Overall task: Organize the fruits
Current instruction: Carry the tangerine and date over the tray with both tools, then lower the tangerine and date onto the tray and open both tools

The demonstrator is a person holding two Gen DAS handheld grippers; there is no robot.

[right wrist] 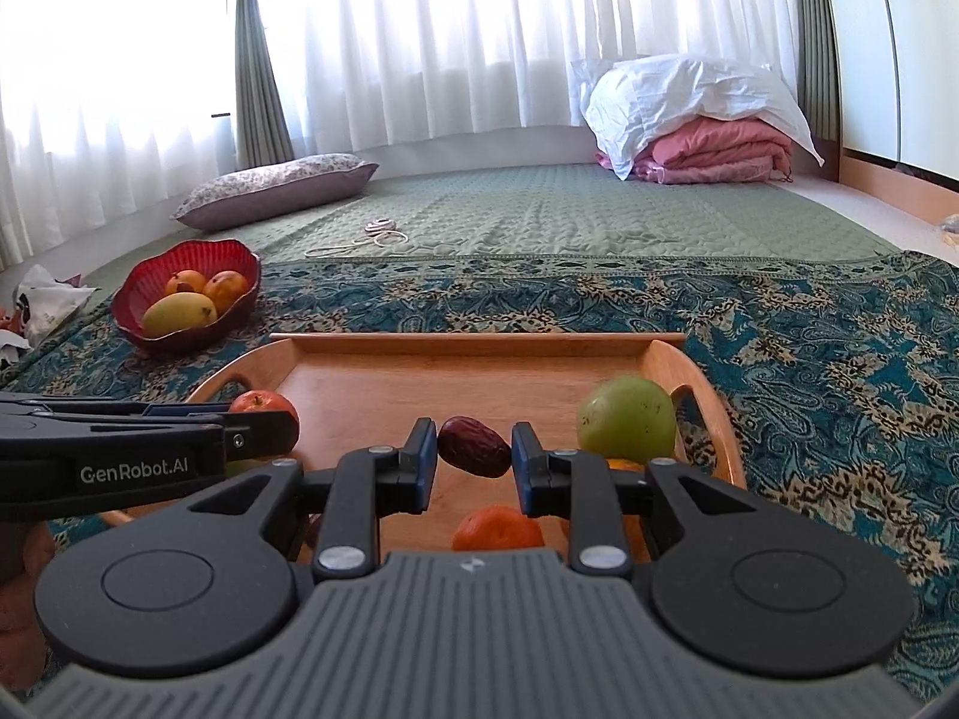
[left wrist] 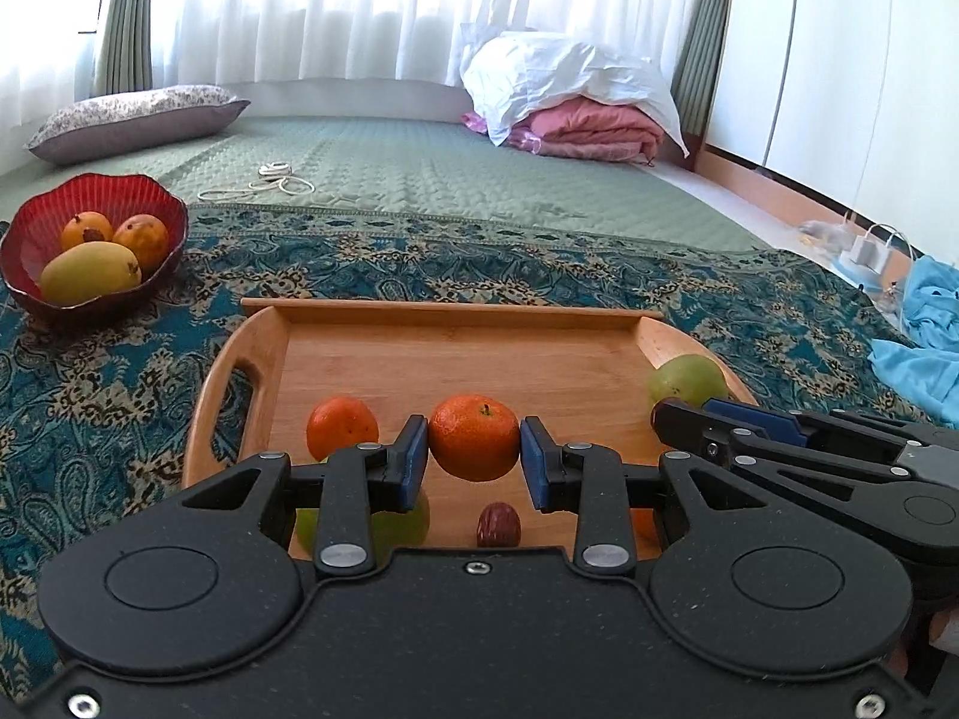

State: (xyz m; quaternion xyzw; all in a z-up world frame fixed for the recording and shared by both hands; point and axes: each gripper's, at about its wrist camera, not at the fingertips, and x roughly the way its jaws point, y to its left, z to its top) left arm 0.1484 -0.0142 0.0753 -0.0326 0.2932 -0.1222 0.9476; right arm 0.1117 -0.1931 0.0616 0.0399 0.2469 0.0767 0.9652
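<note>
My left gripper is shut on an orange mandarin, held above the wooden tray. My right gripper is shut on a dark red date over the same tray. On the tray lie another mandarin, a second date, a green fruit at the right handle and a green one partly hidden under my left finger. In the right wrist view the green fruit and a mandarin show, and the left gripper holds its mandarin.
A red bowl with three yellow-orange mangoes stands left of the tray on the patterned blue cloth. Beyond lie a green quilt, a coiled white cable, a pillow and folded pink bedding. Blue fabric lies right.
</note>
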